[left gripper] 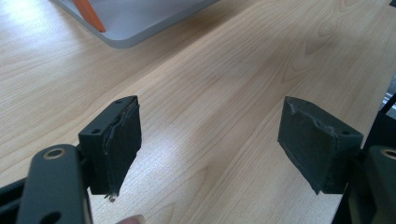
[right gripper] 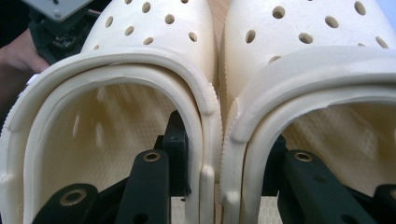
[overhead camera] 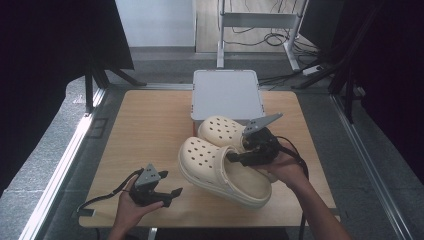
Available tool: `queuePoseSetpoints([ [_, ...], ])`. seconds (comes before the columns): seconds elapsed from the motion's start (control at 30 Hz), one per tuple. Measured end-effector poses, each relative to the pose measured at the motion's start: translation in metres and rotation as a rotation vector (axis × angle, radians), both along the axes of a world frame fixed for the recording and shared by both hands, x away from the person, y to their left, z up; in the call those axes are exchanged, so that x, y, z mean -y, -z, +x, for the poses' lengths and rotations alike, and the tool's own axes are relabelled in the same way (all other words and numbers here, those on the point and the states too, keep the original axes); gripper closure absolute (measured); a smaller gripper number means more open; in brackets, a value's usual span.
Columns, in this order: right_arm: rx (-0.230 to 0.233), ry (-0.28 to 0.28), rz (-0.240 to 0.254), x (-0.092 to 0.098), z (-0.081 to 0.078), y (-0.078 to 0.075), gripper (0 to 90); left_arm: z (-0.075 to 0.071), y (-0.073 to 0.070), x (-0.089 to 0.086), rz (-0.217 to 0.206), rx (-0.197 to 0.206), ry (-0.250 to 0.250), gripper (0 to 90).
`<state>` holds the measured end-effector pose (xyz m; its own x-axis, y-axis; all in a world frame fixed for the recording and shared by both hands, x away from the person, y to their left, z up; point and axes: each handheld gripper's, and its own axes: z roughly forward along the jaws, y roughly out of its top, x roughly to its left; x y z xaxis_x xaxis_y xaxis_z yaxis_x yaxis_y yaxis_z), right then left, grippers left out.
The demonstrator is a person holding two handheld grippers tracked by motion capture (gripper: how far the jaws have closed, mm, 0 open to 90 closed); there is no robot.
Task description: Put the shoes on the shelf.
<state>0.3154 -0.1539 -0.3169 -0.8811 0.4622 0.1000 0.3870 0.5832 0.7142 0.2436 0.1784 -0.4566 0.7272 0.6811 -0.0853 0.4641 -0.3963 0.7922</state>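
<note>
here the right hand-held gripper (overhead camera: 239,158) sits right of centre in the high view, one jaw inside each of two cream clogs, pinching their adjoining inner walls together. in the right gripper view the left clog (right gripper: 116,107) takes the left half of the frame and the right clog (right gripper: 317,93) the right half, their sides touching along the middle, with a black jaw reaching into each opening from the bottom. in the high view the pair lies at the centre of the worktop (overhead camera: 150,130), just in front of a grey box (overhead camera: 226,92). the left hand-held gripper (overhead camera: 167,196) rests at the lower left, well apart from the clogs, jaws spread over bare wood with nothing between them.
</note>
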Motion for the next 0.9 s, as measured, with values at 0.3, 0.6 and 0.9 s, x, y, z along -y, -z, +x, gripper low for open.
queuePoseSetpoints([
  [0.3,0.010,0.016,0.007,-0.001,0.011,-0.008,65.8,0.000,-0.001,-0.001,0.000,0.001,0.000,21.9],
  [0.6,0.005,0.030,0.009,-0.002,0.023,-0.012,65.8,0.000,-0.001,-0.001,0.001,0.003,-0.001,21.9],
  [0.9,0.015,0.034,0.017,-0.004,0.034,-0.020,65.8,0.000,-0.002,-0.002,0.002,0.005,-0.002,21.9],
])
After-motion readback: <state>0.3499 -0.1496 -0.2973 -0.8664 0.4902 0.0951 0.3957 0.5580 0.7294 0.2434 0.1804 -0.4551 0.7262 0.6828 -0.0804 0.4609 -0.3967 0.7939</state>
